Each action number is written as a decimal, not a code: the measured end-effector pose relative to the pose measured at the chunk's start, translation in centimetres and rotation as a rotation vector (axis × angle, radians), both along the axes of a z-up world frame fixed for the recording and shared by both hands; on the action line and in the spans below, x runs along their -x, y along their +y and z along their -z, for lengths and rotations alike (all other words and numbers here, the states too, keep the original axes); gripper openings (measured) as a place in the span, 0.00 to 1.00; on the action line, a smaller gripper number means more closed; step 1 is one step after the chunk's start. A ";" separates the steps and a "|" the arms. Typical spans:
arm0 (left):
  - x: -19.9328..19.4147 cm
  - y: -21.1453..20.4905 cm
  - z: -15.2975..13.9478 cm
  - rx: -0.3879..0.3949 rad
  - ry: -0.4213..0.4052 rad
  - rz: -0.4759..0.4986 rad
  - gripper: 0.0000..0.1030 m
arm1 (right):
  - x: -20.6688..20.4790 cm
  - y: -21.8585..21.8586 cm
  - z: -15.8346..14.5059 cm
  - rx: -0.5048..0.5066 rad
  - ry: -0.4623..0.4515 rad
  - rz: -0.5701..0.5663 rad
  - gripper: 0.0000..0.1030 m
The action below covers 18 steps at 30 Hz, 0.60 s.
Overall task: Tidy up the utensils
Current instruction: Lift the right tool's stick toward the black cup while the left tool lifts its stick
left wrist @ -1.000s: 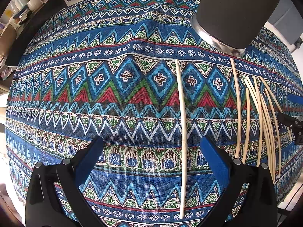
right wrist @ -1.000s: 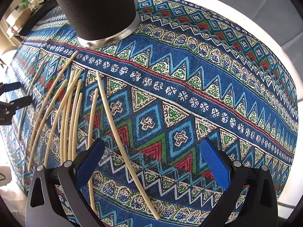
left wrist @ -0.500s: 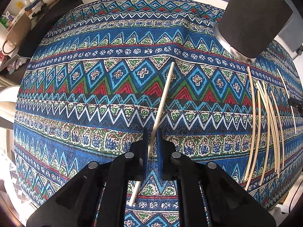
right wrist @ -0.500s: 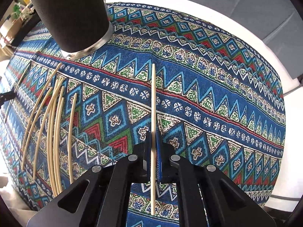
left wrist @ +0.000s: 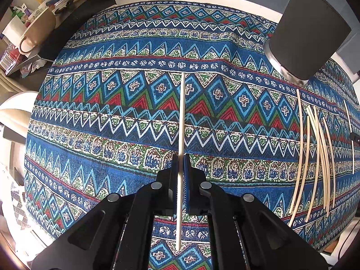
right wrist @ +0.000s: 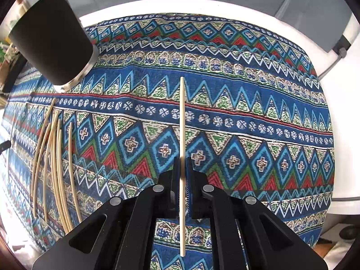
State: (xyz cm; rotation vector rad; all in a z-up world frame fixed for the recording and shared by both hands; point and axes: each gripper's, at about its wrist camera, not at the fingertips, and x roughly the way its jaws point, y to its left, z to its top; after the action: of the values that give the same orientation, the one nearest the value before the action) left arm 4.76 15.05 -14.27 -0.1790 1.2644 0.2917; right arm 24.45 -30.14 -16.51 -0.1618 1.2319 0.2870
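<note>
Surface: blue woven tablecloth point(left wrist: 112, 112) with zigzag and diamond bands in red, green and white, spread over a white table point(right wrist: 247, 15).
Left tongs: my left gripper point(left wrist: 180, 175) is clenched on a thin pale wooden chopstick point(left wrist: 181, 117), pinched a little past its middle, so the stick runs forward along the fingers and a short tail hangs back under them.
Right tongs: my right gripper point(right wrist: 183, 177) is clamped the same way on a second pale wooden chopstick point(right wrist: 182, 121).
Height: both sticks look to be clear of the cloth, though I cannot be sure of that from above.
Why held so: I judge that a grip near the middle keeps each stick balanced and straight, ready to be tipped end-first into a holder.
Holder: tall dark cylindrical cup with a shiny metal base point(left wrist: 308, 33), standing upright on the cloth at the far side.
Remaining sticks: loose bundle of pale chopsticks point(left wrist: 315, 157) lies flat on the cloth just in front of the cup, between my two hands.
Left view only: cluttered dark side shelf point(left wrist: 45, 22) with a handled bag and bottles.
Right view only: bare table edge, grey floor and a cable point(right wrist: 333, 63) beyond the cloth.
Progress: early, I judge; most sticks are not yet in the cup.
</note>
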 end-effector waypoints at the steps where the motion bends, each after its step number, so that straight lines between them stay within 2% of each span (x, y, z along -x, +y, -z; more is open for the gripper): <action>1: -0.2 0.0 -0.7 0.003 -0.007 0.002 0.04 | 0.0 -0.7 -0.4 -0.005 -0.007 0.011 0.04; 4: -0.8 -0.3 -2.5 0.016 -0.016 0.013 0.04 | -0.3 -3.1 -1.8 -0.015 -0.031 0.055 0.04; 8: -2.0 -0.7 -4.0 -0.020 -0.039 0.052 0.04 | -0.9 -4.5 -4.5 -0.063 -0.076 0.109 0.04; 13: -4.6 -1.9 -6.3 -0.074 -0.084 0.081 0.04 | -0.9 -3.7 -7.3 -0.093 -0.154 0.113 0.04; 18: -7.2 -2.2 -9.5 -0.080 -0.154 0.086 0.05 | -0.8 -1.8 -9.6 -0.122 -0.247 0.095 0.04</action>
State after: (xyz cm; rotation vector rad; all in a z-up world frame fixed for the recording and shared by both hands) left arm 11.92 12.86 -4.73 -0.0764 1.1031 0.2497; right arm 25.25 -31.91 -6.91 -0.0318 0.9716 0.2506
